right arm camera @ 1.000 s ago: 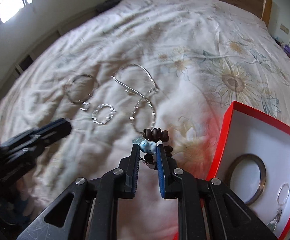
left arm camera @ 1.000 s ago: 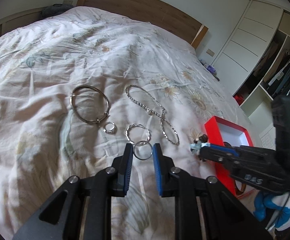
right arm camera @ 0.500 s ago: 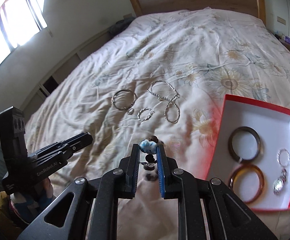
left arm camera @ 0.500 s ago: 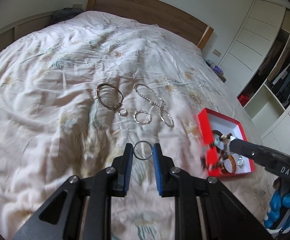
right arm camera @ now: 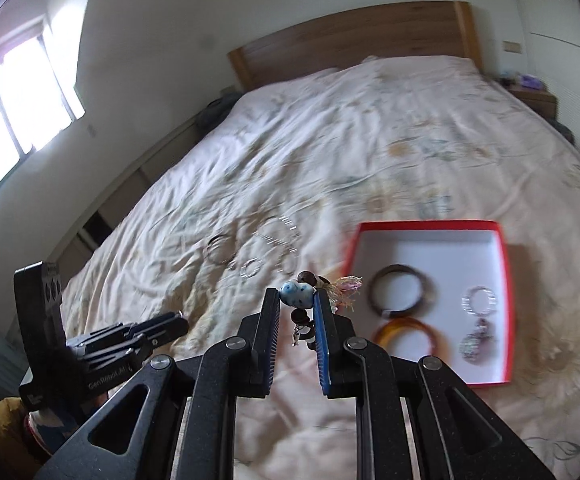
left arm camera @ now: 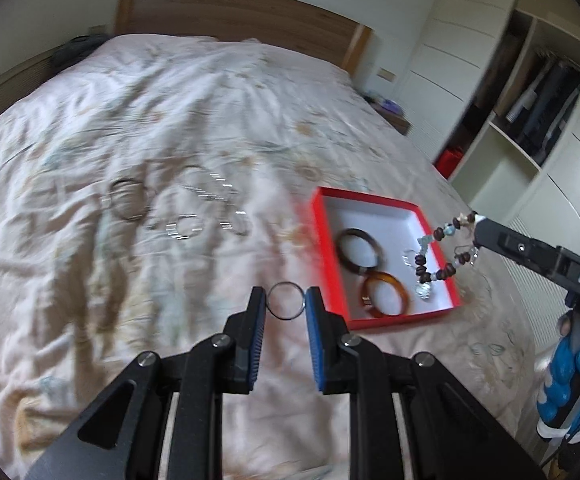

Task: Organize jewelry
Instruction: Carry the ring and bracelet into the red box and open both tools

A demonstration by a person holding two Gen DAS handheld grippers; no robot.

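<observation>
The red box is where the jewelry goes, and it sits on the bed cover with its long side running away from the cameras toward the headboard. Inside it lie a dark bangle, an amber bangle and a shiny key ring with a charm. The left gripper is clamped on a thin metal ring, pinched at its two sides so the ring faces the camera like a little window. From this gripper the box lies ahead and to the right, just beside the fingertips. The right gripper is clamped on a beaded bracelet by its blue bead, and the rest of the beads hang down in a loop. In the left camera's view that loop hangs over the box's right edge, so the right hand looks nearer to the box than the left one. From the right gripper the box is ahead and to the right too. Both hands look lifted above the bed. Farther off on the cover, to the left of the box, more silver pieces wait, but they are blurry. I think the bracelet can drop in first, and the ring needs a short trip to the right.
</observation>
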